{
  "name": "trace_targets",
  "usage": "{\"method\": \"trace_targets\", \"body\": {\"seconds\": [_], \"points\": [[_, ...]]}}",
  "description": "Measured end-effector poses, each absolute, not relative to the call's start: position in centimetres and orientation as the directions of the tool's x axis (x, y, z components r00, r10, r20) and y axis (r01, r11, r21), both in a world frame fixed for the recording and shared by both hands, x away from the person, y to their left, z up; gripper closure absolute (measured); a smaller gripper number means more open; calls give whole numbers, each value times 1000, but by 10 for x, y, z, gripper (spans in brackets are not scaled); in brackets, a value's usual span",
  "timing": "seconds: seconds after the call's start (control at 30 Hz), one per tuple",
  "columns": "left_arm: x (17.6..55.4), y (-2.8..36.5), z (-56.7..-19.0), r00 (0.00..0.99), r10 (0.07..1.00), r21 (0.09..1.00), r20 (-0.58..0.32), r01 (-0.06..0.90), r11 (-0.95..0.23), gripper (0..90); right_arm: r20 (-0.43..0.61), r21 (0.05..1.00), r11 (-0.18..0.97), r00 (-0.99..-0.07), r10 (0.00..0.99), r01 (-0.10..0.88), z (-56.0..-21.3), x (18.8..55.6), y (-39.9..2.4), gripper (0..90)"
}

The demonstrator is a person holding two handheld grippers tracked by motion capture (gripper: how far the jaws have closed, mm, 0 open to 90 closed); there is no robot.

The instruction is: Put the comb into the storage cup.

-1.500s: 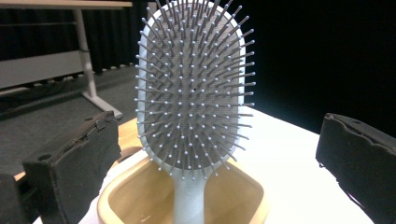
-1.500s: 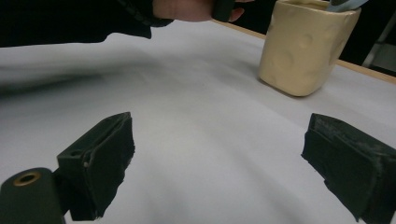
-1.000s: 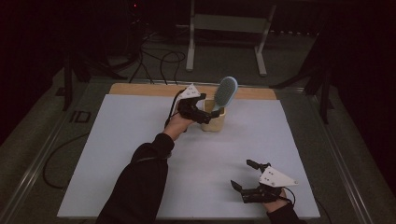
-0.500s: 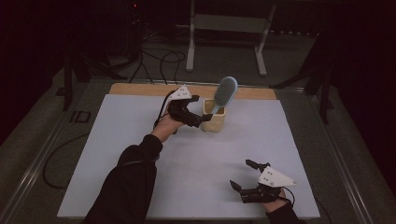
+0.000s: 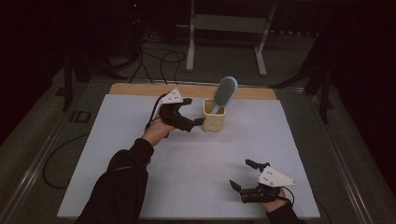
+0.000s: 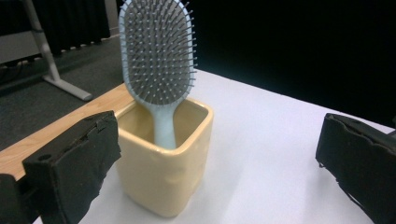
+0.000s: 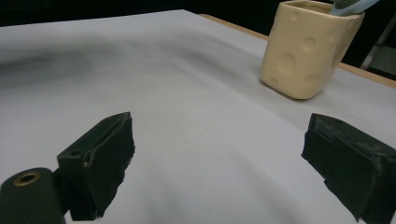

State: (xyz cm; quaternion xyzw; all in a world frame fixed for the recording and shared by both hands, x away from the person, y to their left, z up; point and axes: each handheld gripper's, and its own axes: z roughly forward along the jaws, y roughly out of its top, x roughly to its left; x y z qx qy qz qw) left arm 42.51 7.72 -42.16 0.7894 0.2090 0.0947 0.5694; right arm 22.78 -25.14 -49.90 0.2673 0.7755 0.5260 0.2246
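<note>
Now pulled back to the left of the yellow cup [image 5: 214, 115], with the left gripper [image 5: 191, 112] wide open and holding nothing. Blue hairbrush [image 5: 224, 92] standing handle-down in that cup at the far middle of the white table [image 5: 93, 154], so probably dropped off and done. Right gripper [image 5: 244, 177] resting near the right corner, wide open too.

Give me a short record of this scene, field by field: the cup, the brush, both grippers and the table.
cup: yellow square cup, upright near the table's far edge
brush: light blue hairbrush, handle down in the cup, bristle head above the rim, leaning
left gripper: open, just left of the cup, holding nothing
right gripper: open, at the near right, holding nothing
table: white top, wooden strip along the far edge
</note>
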Motion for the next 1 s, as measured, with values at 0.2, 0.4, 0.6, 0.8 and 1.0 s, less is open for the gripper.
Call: {"method": "trace_targets", "body": {"seconds": [0.2,0.4,0.6,0.8,1.0], "points": [[417,93,-421,887,453,941,-88,223,-253,0,-71,936,307,-759,648,175,-499,228,-250,85],[411,105,-421,884,461,936,-85,229,-267,0,-71,936,306,-759,648,174,-498,228,-250,85],[403,122,-421,874,478,935,-87,238,-264,0,-73,935,309,-760,646,173,-499,228,-249,85],[394,134,-424,870,485,933,-91,245,-264,0,-71,935,309,-760,647,176,-499,229,-248,85],[386,145,-426,864,495,931,-87,247,-268,0,-69,934,310,-760,646,178,-499,229,-248,85]]}}
